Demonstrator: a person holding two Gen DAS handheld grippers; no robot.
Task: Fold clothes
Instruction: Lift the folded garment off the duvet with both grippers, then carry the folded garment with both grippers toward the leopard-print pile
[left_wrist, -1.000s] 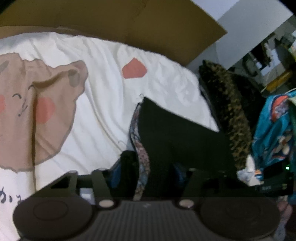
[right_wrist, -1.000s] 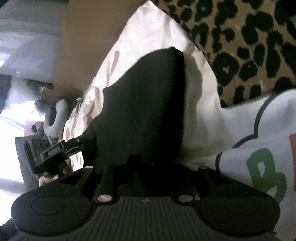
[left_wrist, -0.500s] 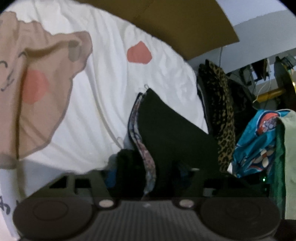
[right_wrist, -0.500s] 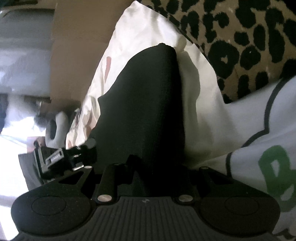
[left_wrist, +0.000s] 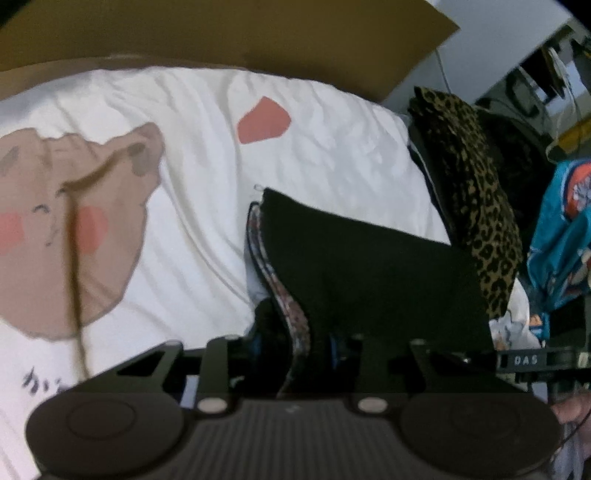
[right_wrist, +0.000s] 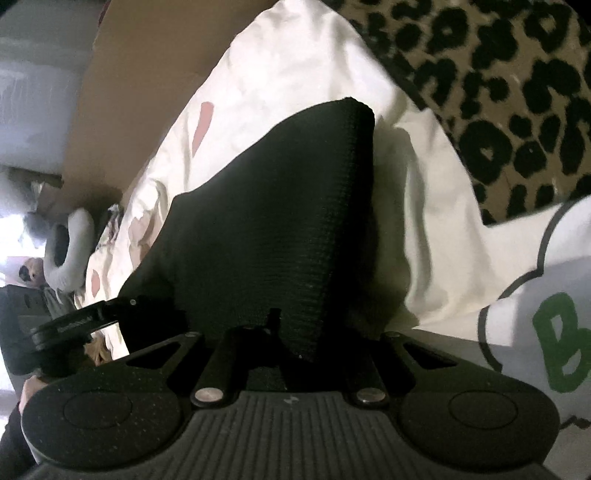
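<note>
Black garment (left_wrist: 369, 273) (patterned lining showing) pinched by 2 closing grippers.

**Readable text**

The letters "DAS" stand in pale print on the black gripper part (left_wrist: 526, 360) at the right edge of the left wrist view. A large green "B" (right_wrist: 561, 341) is printed on white fabric. Dark handwritten-style characters (left_wrist: 40, 382) on the white bedsheet are too blurred to read.
</note>
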